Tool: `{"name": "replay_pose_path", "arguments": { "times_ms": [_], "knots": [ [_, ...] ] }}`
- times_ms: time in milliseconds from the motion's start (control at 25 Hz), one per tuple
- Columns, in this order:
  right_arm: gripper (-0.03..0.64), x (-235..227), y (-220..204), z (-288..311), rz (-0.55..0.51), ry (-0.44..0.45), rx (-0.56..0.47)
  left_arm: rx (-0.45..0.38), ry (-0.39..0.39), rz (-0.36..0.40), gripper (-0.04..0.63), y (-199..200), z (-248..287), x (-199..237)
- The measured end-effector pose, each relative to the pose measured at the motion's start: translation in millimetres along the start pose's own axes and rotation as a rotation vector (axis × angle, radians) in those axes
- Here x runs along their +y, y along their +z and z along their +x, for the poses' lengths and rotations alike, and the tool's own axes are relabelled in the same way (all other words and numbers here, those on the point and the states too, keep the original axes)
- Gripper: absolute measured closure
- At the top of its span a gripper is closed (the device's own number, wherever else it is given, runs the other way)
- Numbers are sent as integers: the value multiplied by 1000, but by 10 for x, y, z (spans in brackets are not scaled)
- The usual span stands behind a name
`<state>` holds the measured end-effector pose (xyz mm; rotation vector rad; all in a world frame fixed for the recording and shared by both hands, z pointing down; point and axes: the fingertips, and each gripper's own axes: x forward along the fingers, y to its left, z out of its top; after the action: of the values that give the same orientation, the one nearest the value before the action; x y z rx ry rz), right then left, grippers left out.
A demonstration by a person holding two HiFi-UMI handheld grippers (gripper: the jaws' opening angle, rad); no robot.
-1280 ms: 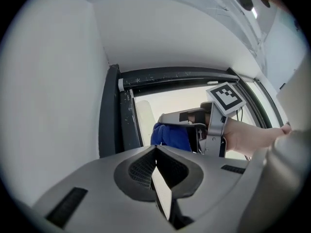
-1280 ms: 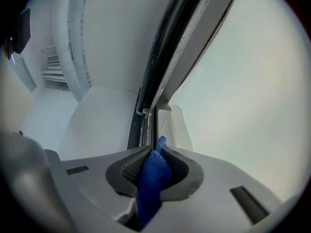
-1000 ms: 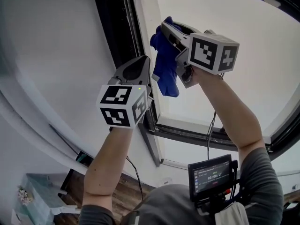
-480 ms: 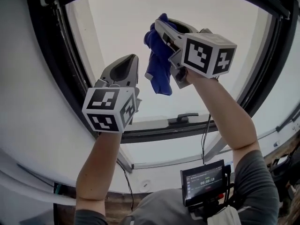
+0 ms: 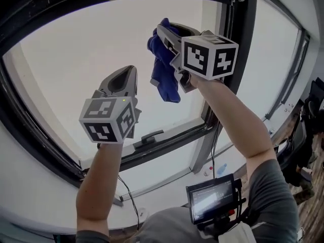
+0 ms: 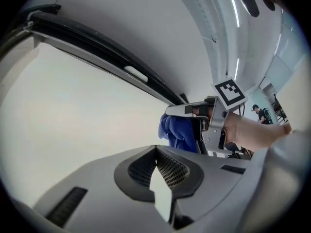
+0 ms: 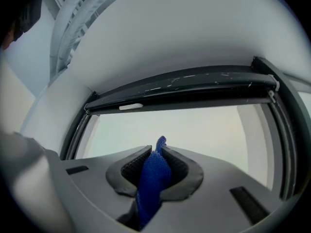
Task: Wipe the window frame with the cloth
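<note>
Small monitor (image 5: 211, 202) (screen lit), ceiling light strips (image 6: 233, 11), distant person (image 6: 263, 114), wooden floor (image 5: 313, 214)

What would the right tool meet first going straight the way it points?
The right tool's clamped blue cloth would probably touch the pale glass window pane, just below the black top frame bar; depth is unclear.

Dark window frame (image 5: 247, 34) holds big pane (image 5: 91, 59), bright milky white. Handle (image 5: 148, 135) on frame's bottom rail. White wall (image 5: 30, 186) left of & below frame. 2nd window (image 5: 278, 54) right of frame. Wood floor (image 5: 310, 214) low right. Ceiling strip lights (image 6: 233, 8) above frame, to its right.
</note>
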<state>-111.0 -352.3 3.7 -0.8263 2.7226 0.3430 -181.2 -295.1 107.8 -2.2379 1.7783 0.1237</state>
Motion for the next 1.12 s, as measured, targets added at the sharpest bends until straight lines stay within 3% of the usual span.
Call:
{"name": "replay_pose_path", "arguments": {
  "times_ms": [360,600,800,1120],
  "knots": [
    [552,-1197,222,-219,-239,-127,39,-32,-95,26,588,91,936,-773],
    [552,-1751,284,-224,-410,-162,92,-56,-138,42,586,148,1483,-1117],
    [552,-2011,282,-144,-562,-170,151,-71,-175,49,588,158,1817,-1289],
    [552,-1965,265,-72,-891,-164,264,-75,-218,51,587,178,2057,-1345]
  ]
}}
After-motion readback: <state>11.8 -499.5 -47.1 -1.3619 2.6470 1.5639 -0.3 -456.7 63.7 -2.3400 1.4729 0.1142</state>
